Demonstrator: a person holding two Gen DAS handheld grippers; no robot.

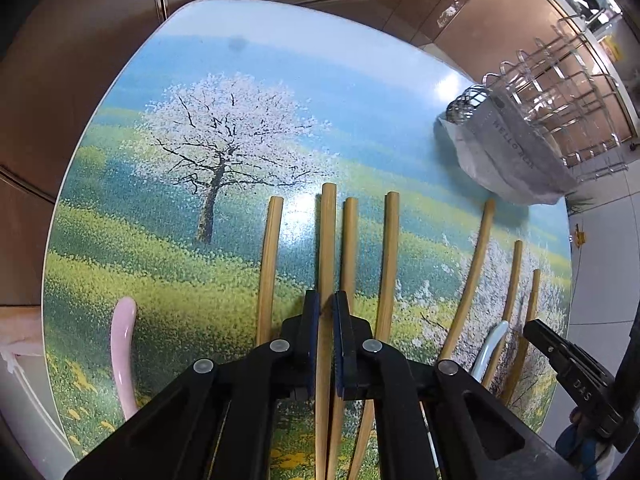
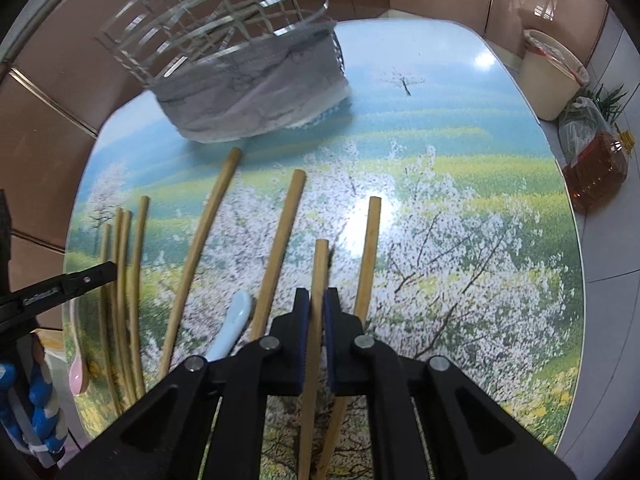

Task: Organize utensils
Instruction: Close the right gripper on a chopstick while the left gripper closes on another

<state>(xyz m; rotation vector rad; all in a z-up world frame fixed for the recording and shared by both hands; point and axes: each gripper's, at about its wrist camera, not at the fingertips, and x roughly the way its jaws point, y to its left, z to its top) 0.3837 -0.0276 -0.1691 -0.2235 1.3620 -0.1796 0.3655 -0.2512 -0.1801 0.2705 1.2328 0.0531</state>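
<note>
Several bamboo chopsticks lie side by side on a table printed with blossoming trees [image 1: 192, 80]. My left gripper [image 1: 327, 300] is shut on one chopstick [image 1: 328, 232] that runs forward between its blue pads. In the right wrist view my right gripper [image 2: 316, 296] is shut on another chopstick [image 2: 319, 268]. A light blue spoon [image 2: 234, 330] lies just left of the right gripper, also visible as the light blue spoon [image 1: 490, 346] in the left view. A pink spoon [image 1: 123, 344] lies at the table's left edge. A wire utensil rack [image 2: 208, 28] with a grey liner stands at the back.
The wire rack [image 1: 560, 92] sits at the table's far right corner in the left view. On the floor beyond the table stand a cream bin [image 2: 552, 80] and a bottle of oil [image 2: 596, 172] beside a plastic bag. Brown cabinet panels surround the table.
</note>
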